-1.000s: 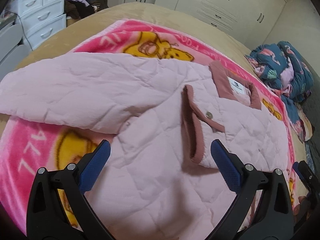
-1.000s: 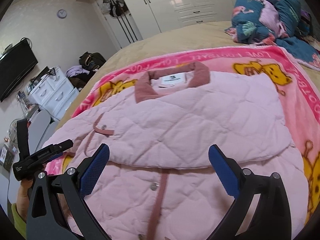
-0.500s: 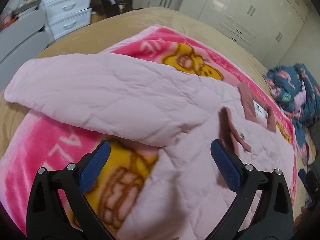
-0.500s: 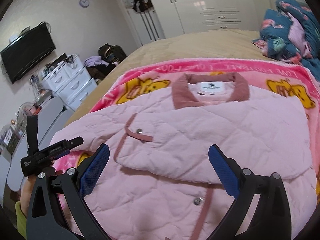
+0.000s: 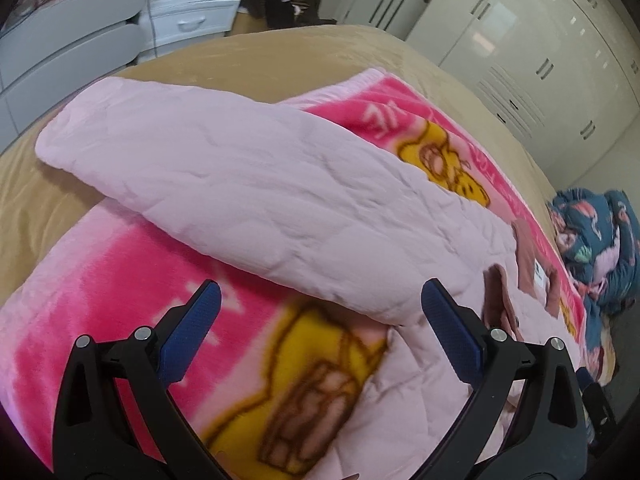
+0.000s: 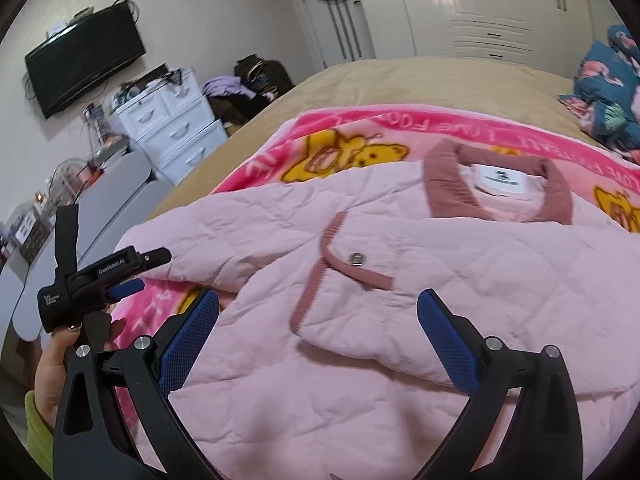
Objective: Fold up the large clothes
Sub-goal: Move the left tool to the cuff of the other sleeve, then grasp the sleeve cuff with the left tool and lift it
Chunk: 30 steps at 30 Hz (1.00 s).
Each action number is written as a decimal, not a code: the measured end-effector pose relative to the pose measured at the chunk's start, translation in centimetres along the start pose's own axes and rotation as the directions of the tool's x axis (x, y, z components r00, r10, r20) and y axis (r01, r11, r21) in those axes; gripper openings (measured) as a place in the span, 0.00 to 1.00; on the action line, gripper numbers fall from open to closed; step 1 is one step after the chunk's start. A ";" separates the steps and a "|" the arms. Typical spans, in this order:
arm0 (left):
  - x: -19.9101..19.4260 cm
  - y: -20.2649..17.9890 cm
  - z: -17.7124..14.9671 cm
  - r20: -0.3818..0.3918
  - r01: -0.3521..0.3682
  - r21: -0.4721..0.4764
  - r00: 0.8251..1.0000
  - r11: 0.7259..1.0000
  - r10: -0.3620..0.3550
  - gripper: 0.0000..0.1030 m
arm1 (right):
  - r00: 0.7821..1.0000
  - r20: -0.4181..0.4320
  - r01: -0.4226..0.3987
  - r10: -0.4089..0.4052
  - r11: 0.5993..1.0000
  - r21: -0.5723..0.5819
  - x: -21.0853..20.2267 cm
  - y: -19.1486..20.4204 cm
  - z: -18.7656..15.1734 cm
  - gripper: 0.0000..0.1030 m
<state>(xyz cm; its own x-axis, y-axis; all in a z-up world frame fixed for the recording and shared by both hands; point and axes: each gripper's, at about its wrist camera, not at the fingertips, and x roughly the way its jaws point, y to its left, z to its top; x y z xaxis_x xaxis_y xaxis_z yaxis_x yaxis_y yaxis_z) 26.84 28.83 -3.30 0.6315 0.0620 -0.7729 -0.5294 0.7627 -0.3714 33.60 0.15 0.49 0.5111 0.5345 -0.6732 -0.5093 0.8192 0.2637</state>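
A pale pink quilted jacket [image 6: 460,280] with a dusty-rose collar [image 6: 444,184] lies on a pink cartoon blanket [image 6: 360,148] on the bed. One side is folded across its front. Its other sleeve [image 5: 224,184] stretches out flat to the left, over the blanket edge. My left gripper [image 5: 320,320] is open and empty, hovering just short of that sleeve's lower edge; it also shows in the right wrist view [image 6: 124,280]. My right gripper [image 6: 318,328] is open and empty above the jacket's front, near a snap button [image 6: 356,258].
A blue flamingo-print bedding pile [image 6: 608,96] sits at the bed's far right. White drawers [image 6: 168,128] and grey furniture [image 5: 60,60] stand left of the bed. White wardrobes [image 6: 480,8] line the back wall. Tan bedspread [image 5: 280,64] surrounds the blanket.
My left gripper has swung left, off the jacket body toward the outstretched sleeve. My right gripper's view has shifted left too. Both stay open.
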 end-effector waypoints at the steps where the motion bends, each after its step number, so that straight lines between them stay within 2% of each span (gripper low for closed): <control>1: 0.0 0.3 0.1 0.001 -0.003 -0.008 1.000 1.000 0.003 0.91 | 1.000 -0.004 -0.002 0.002 1.000 -0.007 0.3 0.3 0.1 0.96; 11: 0.9 3.7 1.0 0.025 -0.021 -0.095 0.999 0.995 0.024 0.91 | 0.996 -0.070 -0.069 0.063 0.994 -0.089 4.1 4.7 0.5 0.96; 15: 2.3 5.8 1.6 0.033 -0.021 -0.170 0.999 0.985 0.028 0.91 | 0.993 -0.089 -0.079 0.071 0.992 -0.095 4.8 5.2 0.1 0.96; 18: 3.1 8.0 2.3 0.048 0.000 -0.251 0.999 0.968 0.013 0.91 | 0.992 -0.101 -0.079 0.070 0.992 -0.095 4.9 4.8 -0.3 0.96; 22: 2.8 9.9 3.1 0.114 -0.020 -0.309 0.992 0.951 0.058 0.91 | 0.994 -0.105 -0.049 0.039 0.994 -0.094 4.3 3.1 -0.9 0.96; 24: 3.3 10.8 3.2 0.136 -0.003 -0.346 0.989 0.938 0.053 0.91 | 0.994 -0.106 -0.028 0.018 0.996 -0.089 3.8 2.0 -1.3 0.96; 30: 4.1 10.4 3.8 0.184 -0.036 -0.325 0.978 0.945 0.101 0.91 | 0.997 -0.076 0.006 -0.005 1.000 0.001 1.9 -1.6 -2.6 0.96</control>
<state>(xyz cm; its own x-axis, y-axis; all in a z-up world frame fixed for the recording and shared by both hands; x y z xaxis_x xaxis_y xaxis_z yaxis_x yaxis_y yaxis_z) 26.02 39.47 -8.41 0.6680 0.2559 -0.6987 -0.7076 0.5089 -0.4901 33.60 -0.70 -3.01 0.4600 0.5127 -0.7249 -0.5057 0.8224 0.2607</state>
